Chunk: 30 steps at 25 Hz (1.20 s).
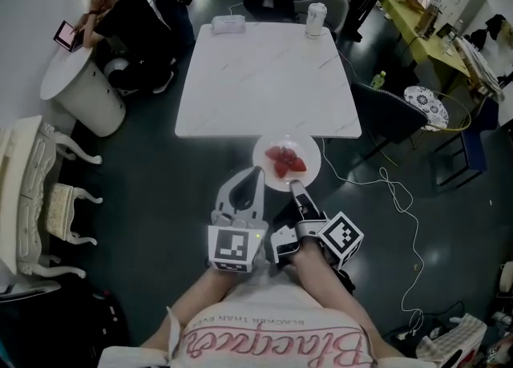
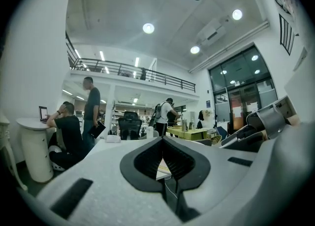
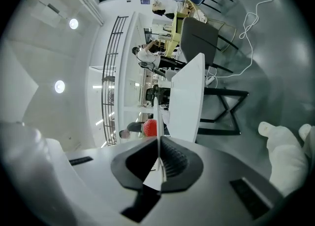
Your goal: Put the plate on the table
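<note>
Dark grey floor lies under everything. Nearest, the left gripper (image 1: 256,172) has its jaws pressed together on nothing. Just beside it the right gripper (image 1: 295,188) is clenched on the near rim of the plate (image 1: 309,175) — red strawberries (image 1: 285,161) on it — held in the air at the near edge of the white table (image 1: 264,78). A cup (image 1: 316,19) stands at the table's far edge.

Right gripper (image 3: 158,168), jaws clamped on the thin white plate (image 3: 156,116) seen edge-on, red fruit (image 3: 150,127) on it, white counter (image 3: 189,102) just ahead.
</note>
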{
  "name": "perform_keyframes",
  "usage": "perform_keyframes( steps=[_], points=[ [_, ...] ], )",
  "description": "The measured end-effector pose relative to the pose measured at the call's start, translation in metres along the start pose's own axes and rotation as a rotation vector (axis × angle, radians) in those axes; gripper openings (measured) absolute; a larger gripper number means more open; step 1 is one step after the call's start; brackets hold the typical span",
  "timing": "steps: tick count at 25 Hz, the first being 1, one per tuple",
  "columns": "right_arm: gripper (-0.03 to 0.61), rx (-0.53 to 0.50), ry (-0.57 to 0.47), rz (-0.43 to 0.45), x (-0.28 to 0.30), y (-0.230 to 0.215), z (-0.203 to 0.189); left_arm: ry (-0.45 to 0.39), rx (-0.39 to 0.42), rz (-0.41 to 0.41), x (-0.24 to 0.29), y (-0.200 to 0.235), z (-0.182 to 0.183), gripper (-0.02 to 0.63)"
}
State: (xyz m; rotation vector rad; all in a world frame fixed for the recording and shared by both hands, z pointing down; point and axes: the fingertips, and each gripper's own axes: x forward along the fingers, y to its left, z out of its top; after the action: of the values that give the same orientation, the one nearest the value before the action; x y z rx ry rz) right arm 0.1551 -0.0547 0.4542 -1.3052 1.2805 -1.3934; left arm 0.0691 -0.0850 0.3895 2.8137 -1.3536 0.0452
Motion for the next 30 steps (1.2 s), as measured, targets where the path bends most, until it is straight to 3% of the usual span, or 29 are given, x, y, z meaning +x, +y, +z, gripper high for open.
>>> perform_keyframes(
  steps=[13, 21, 30],
  points=[
    [0.009, -0.010, 0.000, -0.055, 0.155, -0.001, 0.041, 0.058, -0.039, -0.026, 0.143, 0.081, -0.021, 0.003],
    [0.011, -0.012, 0.059, -0.092, 0.258, 0.000, 0.031, 0.130, -0.075, 0.017, 0.200, 0.161, -0.045, 0.003],
    [0.010, -0.040, 0.125, -0.114, 0.360, 0.008, 0.019, 0.141, -0.066, 0.066, 0.257, 0.249, -0.053, 0.003]
  ],
)
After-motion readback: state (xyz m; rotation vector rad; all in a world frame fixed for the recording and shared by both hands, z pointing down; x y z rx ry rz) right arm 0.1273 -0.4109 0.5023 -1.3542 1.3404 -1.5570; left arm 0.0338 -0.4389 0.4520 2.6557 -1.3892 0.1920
